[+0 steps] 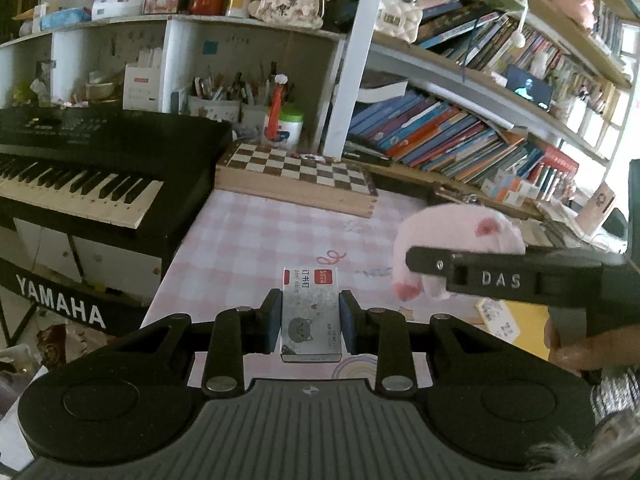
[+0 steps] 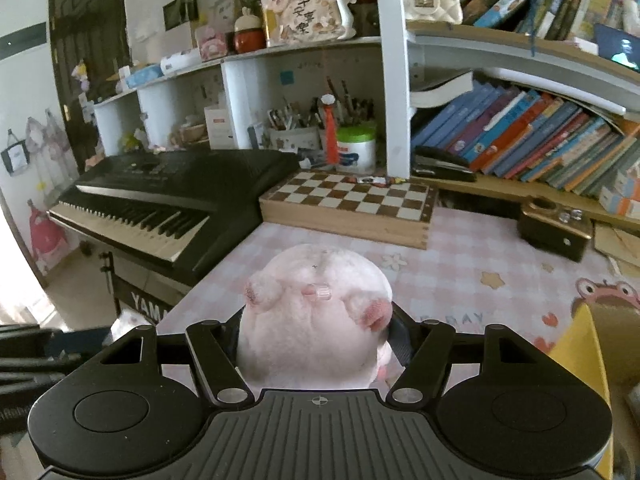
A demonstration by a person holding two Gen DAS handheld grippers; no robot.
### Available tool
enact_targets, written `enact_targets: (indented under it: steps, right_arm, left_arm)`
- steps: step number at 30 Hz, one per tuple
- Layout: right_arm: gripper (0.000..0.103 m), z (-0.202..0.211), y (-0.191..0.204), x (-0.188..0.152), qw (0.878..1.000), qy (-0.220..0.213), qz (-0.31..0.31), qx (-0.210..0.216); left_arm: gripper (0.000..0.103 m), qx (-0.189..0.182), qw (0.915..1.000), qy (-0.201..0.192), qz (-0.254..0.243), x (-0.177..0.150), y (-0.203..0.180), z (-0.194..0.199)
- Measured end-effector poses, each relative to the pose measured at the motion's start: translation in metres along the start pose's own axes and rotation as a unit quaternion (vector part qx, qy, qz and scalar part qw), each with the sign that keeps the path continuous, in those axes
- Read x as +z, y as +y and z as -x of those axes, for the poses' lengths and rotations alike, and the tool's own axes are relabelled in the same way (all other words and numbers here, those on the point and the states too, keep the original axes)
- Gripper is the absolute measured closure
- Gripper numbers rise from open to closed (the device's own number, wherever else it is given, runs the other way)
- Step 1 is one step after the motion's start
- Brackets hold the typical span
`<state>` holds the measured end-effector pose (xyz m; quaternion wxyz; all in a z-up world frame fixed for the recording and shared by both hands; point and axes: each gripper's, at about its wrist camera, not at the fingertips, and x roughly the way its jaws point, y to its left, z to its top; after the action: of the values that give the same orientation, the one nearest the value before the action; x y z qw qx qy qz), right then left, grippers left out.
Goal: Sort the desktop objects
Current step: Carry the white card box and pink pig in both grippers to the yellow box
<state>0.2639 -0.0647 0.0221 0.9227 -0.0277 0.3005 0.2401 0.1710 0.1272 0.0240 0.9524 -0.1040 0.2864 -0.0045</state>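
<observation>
My left gripper [image 1: 311, 301] is shut on a small grey staple box [image 1: 310, 322] with a cat drawing and a red label, held above the pink checked tablecloth [image 1: 248, 236]. In the right wrist view my right gripper [image 2: 319, 322] is shut on a round pink plush toy [image 2: 316, 280], whose body bulges between the fingers and hides their tips. The left wrist view shows the same plush toy [image 1: 460, 228] to the right, clamped by the right gripper's black finger [image 1: 440, 266], with a hand behind it. Both held things are off the table.
A wooden chessboard box [image 2: 348, 204] lies at the back of the table, with a black keyboard [image 2: 160, 200] to its left. Pen holders and a green-lidded jar [image 2: 356, 148] stand behind. A dark gold-trimmed box [image 2: 554, 228], a yellow box [image 2: 588, 340] and shelves of books fill the right.
</observation>
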Motion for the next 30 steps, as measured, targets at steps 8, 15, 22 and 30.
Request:
enact_targets:
  steps: [8, 15, 22, 30]
  right_arm:
    - [0.035, 0.035, 0.014, -0.021, 1.000, 0.002, -0.009, -0.009]
    - [0.035, 0.063, 0.032, -0.044, 1.000, 0.007, -0.010, -0.012]
    - [0.035, 0.088, 0.053, -0.069, 1.000, 0.017, -0.013, -0.013]
    - [0.035, 0.121, 0.073, -0.103, 0.999, 0.029, -0.024, -0.017]
  left_arm:
    - [0.076, -0.018, 0.9998, -0.009, -0.002, -0.014, 0.000, 0.034]
    - [0.075, -0.030, 0.9995, -0.008, -0.003, -0.033, 0.002, 0.060]
    - [0.076, -0.041, 0.9992, -0.004, -0.004, -0.056, 0.005, 0.091]
    - [0.076, -0.057, 0.9982, 0.010, -0.011, -0.087, 0.004, 0.128]
